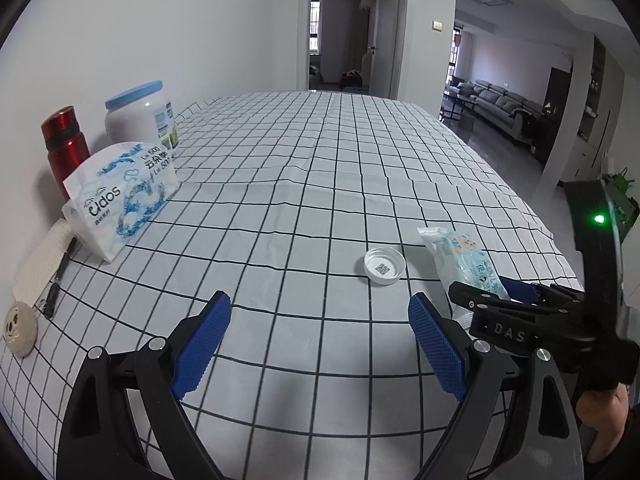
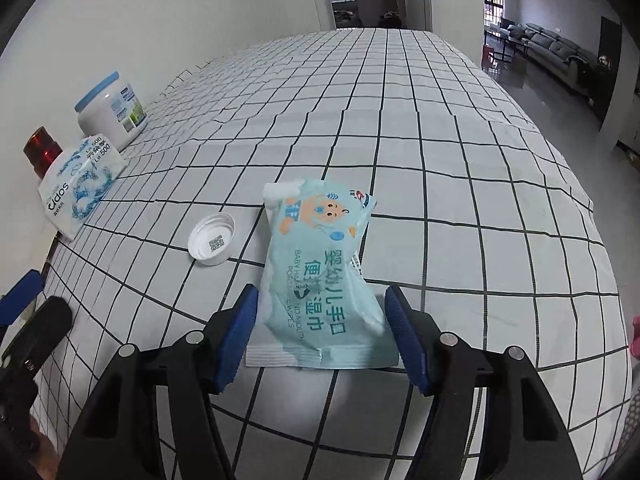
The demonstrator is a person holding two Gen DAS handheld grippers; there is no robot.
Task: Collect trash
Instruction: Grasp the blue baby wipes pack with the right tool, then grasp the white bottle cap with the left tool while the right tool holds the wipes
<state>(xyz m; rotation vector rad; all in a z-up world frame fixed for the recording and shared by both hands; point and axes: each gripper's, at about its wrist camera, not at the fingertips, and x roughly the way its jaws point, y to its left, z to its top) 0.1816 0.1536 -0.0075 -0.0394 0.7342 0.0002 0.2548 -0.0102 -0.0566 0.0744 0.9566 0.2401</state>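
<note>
A light-blue baby wipes packet (image 2: 320,280) lies on the checked tablecloth (image 2: 440,160). My right gripper (image 2: 320,320) is open with its blue pads on either side of the packet's near end. A white bottle cap (image 2: 212,239) lies upside down just left of the packet. In the left wrist view the cap (image 1: 385,267) and packet (image 1: 466,262) sit ahead to the right. My left gripper (image 1: 320,340) is open and empty above the cloth, with the right gripper (image 1: 516,312) close on its right.
Along the wall on the left stand a red flask (image 1: 64,144), a white tub with a blue lid (image 1: 140,116) and a tissue pack (image 1: 120,196). A pen (image 1: 58,280), a notepad (image 1: 42,264) and a round beige toy (image 1: 19,330) lie nearer.
</note>
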